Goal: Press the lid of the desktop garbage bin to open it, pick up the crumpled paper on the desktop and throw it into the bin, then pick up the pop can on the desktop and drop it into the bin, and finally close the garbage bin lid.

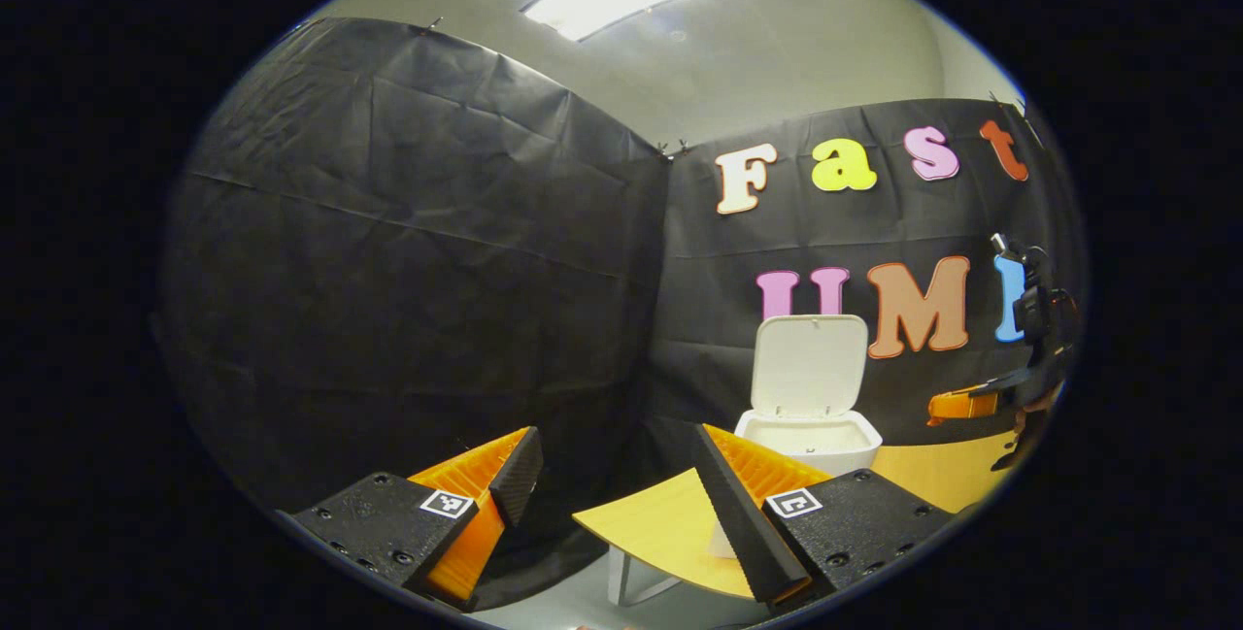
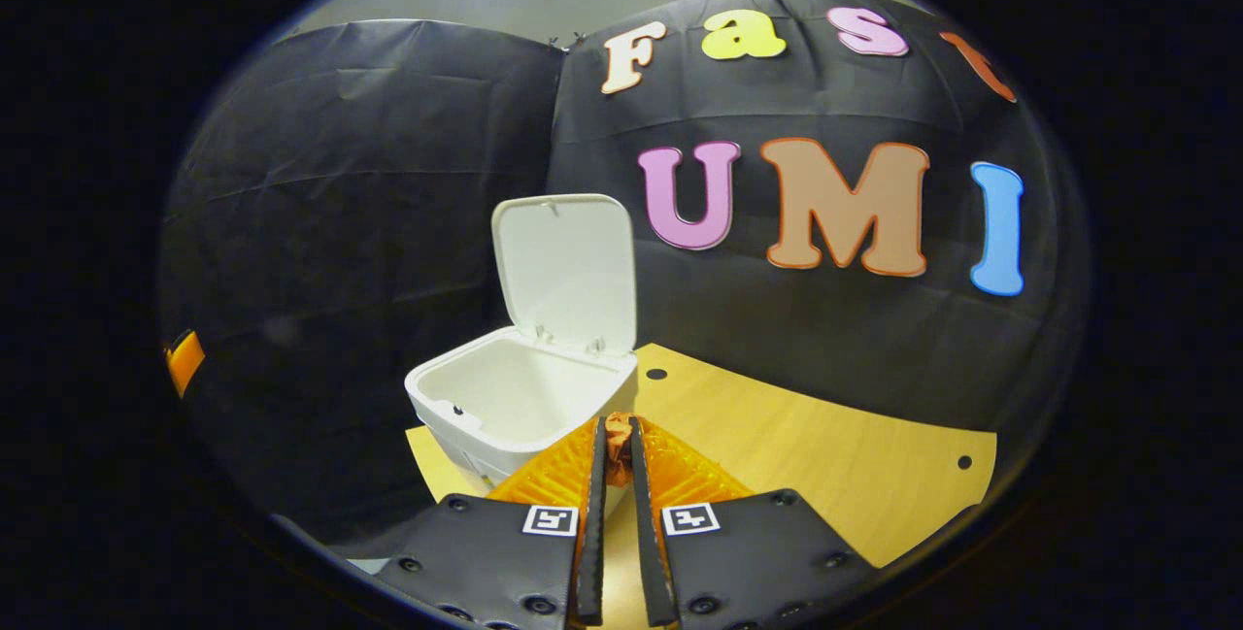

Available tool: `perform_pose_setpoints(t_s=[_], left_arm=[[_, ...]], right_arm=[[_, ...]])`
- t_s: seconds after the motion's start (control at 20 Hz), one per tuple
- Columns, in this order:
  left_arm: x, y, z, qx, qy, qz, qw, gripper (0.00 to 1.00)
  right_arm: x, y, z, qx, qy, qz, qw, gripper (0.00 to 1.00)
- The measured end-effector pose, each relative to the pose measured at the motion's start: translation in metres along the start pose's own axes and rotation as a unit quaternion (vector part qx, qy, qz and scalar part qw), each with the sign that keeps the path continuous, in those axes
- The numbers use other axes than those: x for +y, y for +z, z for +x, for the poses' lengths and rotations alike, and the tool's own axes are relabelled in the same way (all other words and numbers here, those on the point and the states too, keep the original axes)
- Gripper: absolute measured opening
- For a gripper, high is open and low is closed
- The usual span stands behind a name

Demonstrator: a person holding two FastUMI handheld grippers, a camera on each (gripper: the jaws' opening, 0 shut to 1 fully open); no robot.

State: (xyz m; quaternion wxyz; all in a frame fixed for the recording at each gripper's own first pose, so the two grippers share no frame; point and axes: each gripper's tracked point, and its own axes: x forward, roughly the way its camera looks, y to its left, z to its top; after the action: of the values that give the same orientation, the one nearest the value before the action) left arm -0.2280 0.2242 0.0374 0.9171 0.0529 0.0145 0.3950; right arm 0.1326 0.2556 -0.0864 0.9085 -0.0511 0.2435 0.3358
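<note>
The white desktop bin [image 2: 505,397] stands on the wooden table [image 2: 825,455] with its lid [image 2: 568,266] swung upright, and what shows of its inside is bare. My right gripper [image 2: 619,424] hovers just in front of the bin's near right corner, shut on a small brownish crumpled paper [image 2: 619,438] pinched at the fingertips. In the left gripper view the same bin [image 1: 808,436] and raised lid [image 1: 811,363] stand further off. My left gripper [image 1: 621,455] is open with nothing between its fingers, held off the table's left edge. The right gripper [image 1: 961,405] appears there at the far right.
The table's left corner [image 1: 660,523] and a white leg [image 1: 626,577] lie below my left fingers. Black cloth walls close the booth behind and to the left. An orange part of the left gripper [image 2: 183,358] peeks in at the far left of the right gripper view.
</note>
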Motion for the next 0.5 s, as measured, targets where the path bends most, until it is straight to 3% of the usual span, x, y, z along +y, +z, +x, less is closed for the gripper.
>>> perform_pose_setpoints(t_s=[0.2,0.5], left_arm=[[0.043,0.000,-0.012,-0.002,0.050,-0.007,0.999,0.92],[0.087,0.009,-0.029,-0.021,0.107,0.008,0.994,0.92]], right_arm=[[0.037,0.021,0.029,0.003,0.028,-0.026,0.999,0.17],[0.066,0.019,0.077,0.036,0.042,-0.038,0.998,0.19]])
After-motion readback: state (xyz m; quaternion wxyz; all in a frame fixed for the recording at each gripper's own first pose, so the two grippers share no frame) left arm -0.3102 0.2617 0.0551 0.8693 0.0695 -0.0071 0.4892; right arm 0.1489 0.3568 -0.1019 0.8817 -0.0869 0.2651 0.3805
